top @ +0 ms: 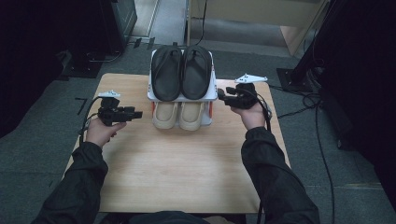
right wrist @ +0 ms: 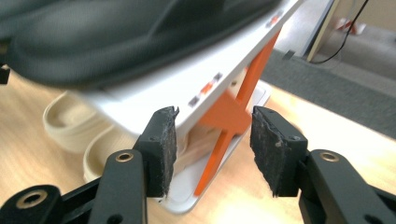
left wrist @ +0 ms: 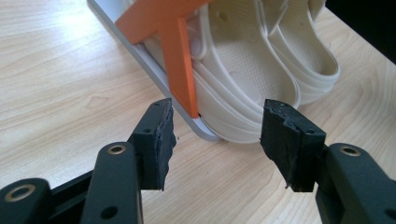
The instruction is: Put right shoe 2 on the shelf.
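Both claws gape empty: left claw [top: 138, 114] by the cream slippers [top: 178, 115], right claw [top: 221, 95] could nudge the shoe rack [top: 213, 95], spilling black sandals [top: 181, 71].

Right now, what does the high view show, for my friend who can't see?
A white two-shelf shoe rack holds black sandals above cream slippers on a light wooden table. The left tongs and right tongs flank it, open.

High view dim, dark at sides and corners; table [top: 177, 168] evenly lit from above, soft shadows; left gripper view bright and sharp, pale glare on wood; right gripper view blurred on black sandals [right wrist: 116, 32], background soft.
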The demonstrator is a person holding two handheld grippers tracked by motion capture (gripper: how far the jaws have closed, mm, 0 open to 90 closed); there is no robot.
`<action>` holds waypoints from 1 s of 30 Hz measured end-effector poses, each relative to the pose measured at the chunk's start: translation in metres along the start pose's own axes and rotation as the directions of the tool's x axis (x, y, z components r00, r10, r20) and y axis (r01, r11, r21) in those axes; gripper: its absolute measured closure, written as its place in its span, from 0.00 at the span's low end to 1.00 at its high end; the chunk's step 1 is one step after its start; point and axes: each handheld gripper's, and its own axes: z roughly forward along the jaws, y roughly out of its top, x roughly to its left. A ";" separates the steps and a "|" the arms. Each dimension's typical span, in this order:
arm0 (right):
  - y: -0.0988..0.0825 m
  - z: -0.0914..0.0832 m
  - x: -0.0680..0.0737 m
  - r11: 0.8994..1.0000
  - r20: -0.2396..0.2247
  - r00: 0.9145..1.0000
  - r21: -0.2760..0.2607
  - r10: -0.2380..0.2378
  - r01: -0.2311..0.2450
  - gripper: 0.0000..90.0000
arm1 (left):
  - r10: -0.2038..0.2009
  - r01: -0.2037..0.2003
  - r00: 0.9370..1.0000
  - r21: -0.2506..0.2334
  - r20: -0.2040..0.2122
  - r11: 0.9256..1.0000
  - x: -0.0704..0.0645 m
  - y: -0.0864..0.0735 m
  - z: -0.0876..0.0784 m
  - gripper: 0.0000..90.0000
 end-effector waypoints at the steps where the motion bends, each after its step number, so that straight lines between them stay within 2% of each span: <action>1: -0.002 0.000 0.000 1.000 -0.001 1.000 0.000 -0.007 0.007 0.57 | 0.003 -0.003 1.000 0.005 -0.002 1.000 -0.001 0.000 0.000 0.49; 8: -0.030 -0.002 0.001 1.000 -0.015 1.000 0.008 0.017 -0.017 0.56 | 0.023 -0.023 1.000 0.008 0.005 1.000 -0.009 -0.003 0.000 0.49; 14: -0.050 -0.006 0.005 1.000 -0.025 1.000 0.018 0.013 -0.012 0.56 | 0.040 -0.040 0.999 0.015 0.008 0.999 -0.016 -0.005 0.001 0.49; 20: -0.068 -0.010 0.007 0.999 -0.037 0.999 -0.001 0.039 -0.039 0.56 | 0.054 -0.055 0.998 0.025 0.013 0.998 -0.022 -0.008 0.001 0.49; 22: -0.075 -0.011 0.009 0.999 -0.040 0.998 0.006 0.040 -0.039 0.56 | 0.054 -0.055 0.998 0.016 0.019 0.998 -0.024 -0.010 0.000 0.49; 25: -0.083 -0.012 0.010 0.999 -0.044 0.998 0.005 0.046 -0.046 0.56 | 0.057 -0.058 0.998 0.029 0.024 0.998 -0.028 -0.012 0.002 0.49; 28: -0.095 -0.012 0.013 0.997 -0.056 0.996 -0.018 0.068 -0.070 0.56 | 0.069 -0.070 0.997 0.036 0.029 0.997 -0.031 -0.013 0.004 0.49; 30: -0.101 -0.011 0.015 0.998 -0.062 0.996 -0.009 0.068 -0.069 0.56 | 0.073 -0.074 0.997 0.038 0.029 0.997 -0.034 -0.014 0.006 0.49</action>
